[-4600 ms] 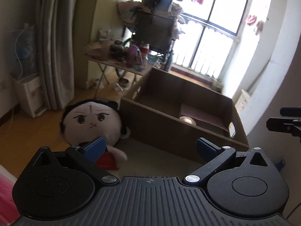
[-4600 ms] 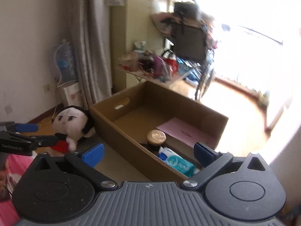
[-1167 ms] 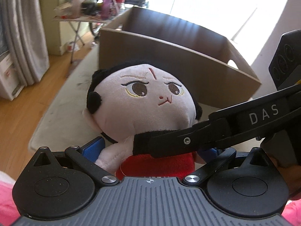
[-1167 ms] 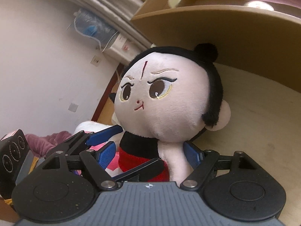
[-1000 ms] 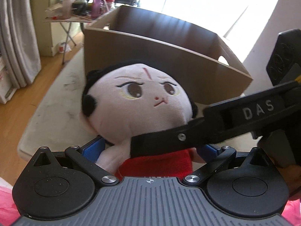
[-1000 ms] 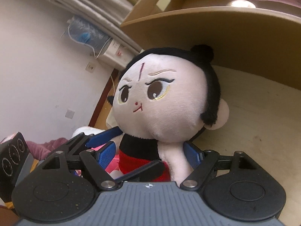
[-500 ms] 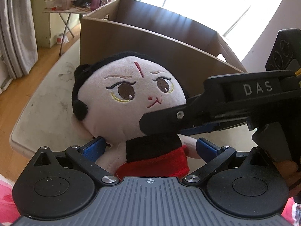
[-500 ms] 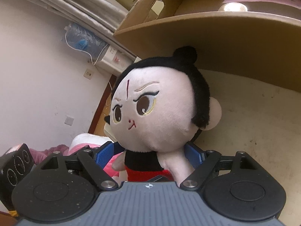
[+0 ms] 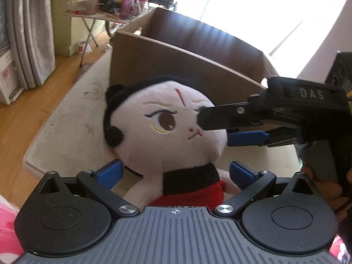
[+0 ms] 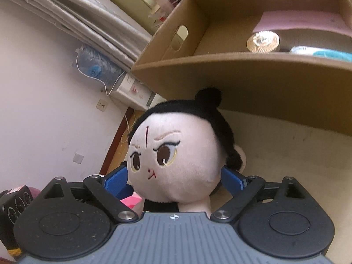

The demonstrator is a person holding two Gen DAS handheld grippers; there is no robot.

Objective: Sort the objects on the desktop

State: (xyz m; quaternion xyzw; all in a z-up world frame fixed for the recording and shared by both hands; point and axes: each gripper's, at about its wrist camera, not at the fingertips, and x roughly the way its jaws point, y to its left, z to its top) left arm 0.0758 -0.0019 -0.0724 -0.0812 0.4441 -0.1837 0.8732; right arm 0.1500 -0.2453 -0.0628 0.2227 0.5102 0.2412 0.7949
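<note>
- Step in hand, as I judge it: getting a hold on a plush doll (image 9: 167,132) so it can go into the cardboard box (image 9: 176,66) behind it. The doll sits on a pale, scuffed tabletop (image 9: 72,114), just in front of the box's near wall.
- At the left, the left gripper (image 9: 176,173) has its blue-padded fingers (image 9: 110,172) spread on either side of the doll's neck and shoulders. I see no pad pressing the fabric, so nothing is held.
- In the middle, the doll is soft and rounded: a large cream head with embroidered eyes, black fuzzy hair with a bun, a black collar and a red body.
- At the right, the right gripper (image 10: 173,178) straddles the doll's head low down, near the chin. Its jaws are opening, the doll is between them, and its blue pads (image 10: 231,178) stand beside the cheeks without squeezing.
- Farther right, inside the stiff brown box, lie a round gold-rimmed tin (image 10: 263,41), a pink sheet (image 10: 303,21) and a teal-and-white packet (image 10: 325,52).
- The next move seems to call for closing on the narrow neck or body, since the plush head will squash and slip, then lifting over the box wall.
</note>
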